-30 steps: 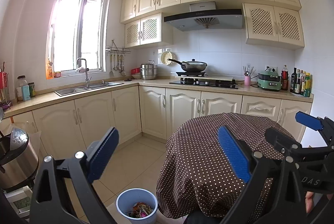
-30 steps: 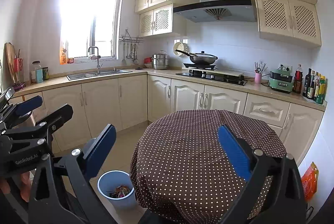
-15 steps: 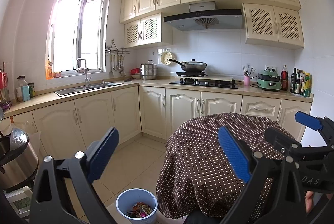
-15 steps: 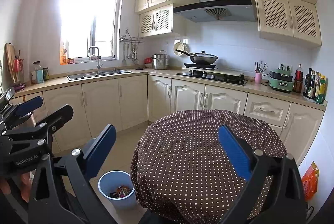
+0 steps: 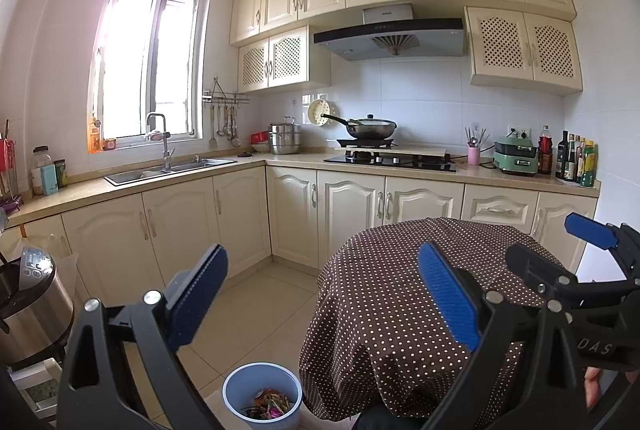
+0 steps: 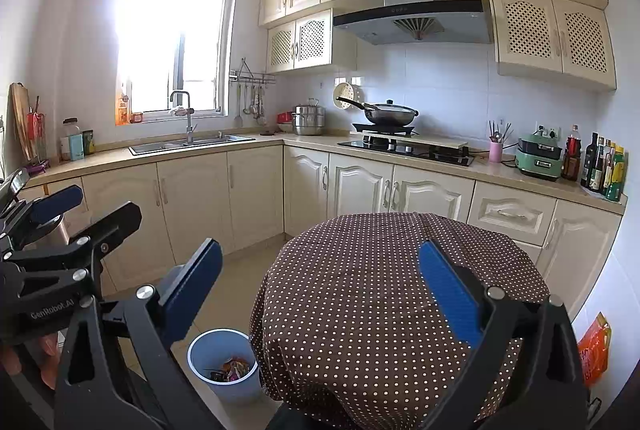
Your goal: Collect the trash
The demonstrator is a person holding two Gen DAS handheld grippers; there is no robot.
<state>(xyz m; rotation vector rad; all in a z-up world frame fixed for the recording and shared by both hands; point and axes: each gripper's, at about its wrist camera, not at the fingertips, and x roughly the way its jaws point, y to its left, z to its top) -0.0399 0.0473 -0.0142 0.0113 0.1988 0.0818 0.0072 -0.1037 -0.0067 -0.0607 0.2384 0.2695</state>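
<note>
A light-blue trash bin [image 5: 262, 401] stands on the floor left of the round table; colourful wrappers [image 5: 269, 402] lie inside it. It also shows in the right wrist view [image 6: 224, 362]. The round table [image 6: 400, 294] has a brown dotted cloth with nothing on its top. My left gripper [image 5: 322, 298] is open and empty, held above the floor and the table's left edge. My right gripper [image 6: 320, 294] is open and empty, held over the table's near side. Each gripper shows at the edge of the other's view, the right one [image 5: 560, 250] and the left one [image 6: 86, 207].
Cream kitchen cabinets [image 5: 240, 213] run along the left and back walls with a sink [image 5: 168, 169], a hob with a wok [image 5: 370, 127] and bottles [image 5: 576, 159]. A steel rice cooker [image 5: 32, 306] stands at the left. An orange bag [image 6: 594, 348] hangs at the right.
</note>
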